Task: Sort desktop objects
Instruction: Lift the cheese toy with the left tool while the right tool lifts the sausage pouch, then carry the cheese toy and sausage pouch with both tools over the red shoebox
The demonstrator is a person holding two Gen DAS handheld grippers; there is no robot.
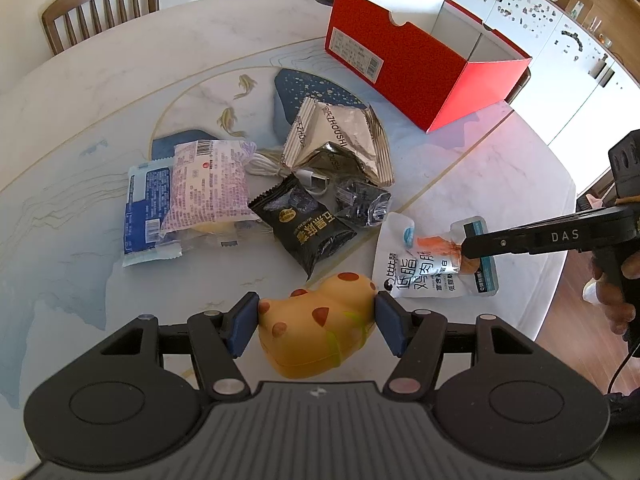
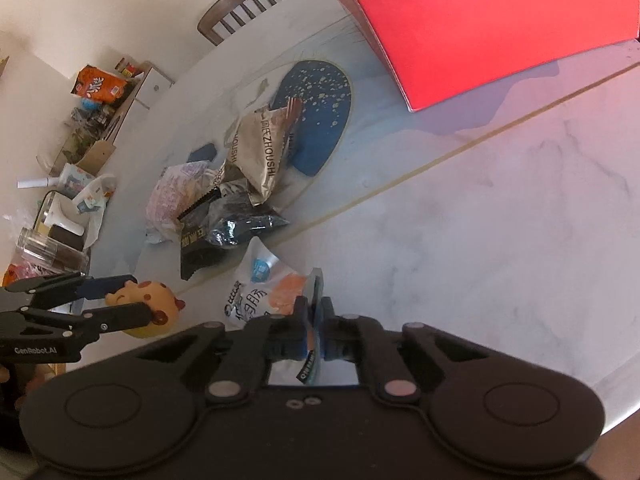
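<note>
My left gripper (image 1: 316, 314) is shut on a yellow spotted toy (image 1: 320, 320), held just above the table; it also shows in the right wrist view (image 2: 148, 304). My right gripper (image 2: 314, 320) is shut on the edge of a white chicken-breast pouch (image 2: 260, 300), which lies on the table in the left wrist view (image 1: 424, 264). A pile of snacks sits mid-table: a black packet (image 1: 308, 228), a silver bag (image 1: 340, 136), a pink-printed bun pack (image 1: 208, 184), a blue packet (image 1: 140, 212) and a white cable (image 1: 264, 164).
An open red box (image 1: 424, 56) stands at the far right of the round marble table (image 1: 100, 92). A wooden chair (image 1: 100, 4) stands behind the table. The table edge runs close on the right, with wooden floor (image 1: 568, 320) beyond. A cluttered shelf (image 2: 80, 128) stands at left.
</note>
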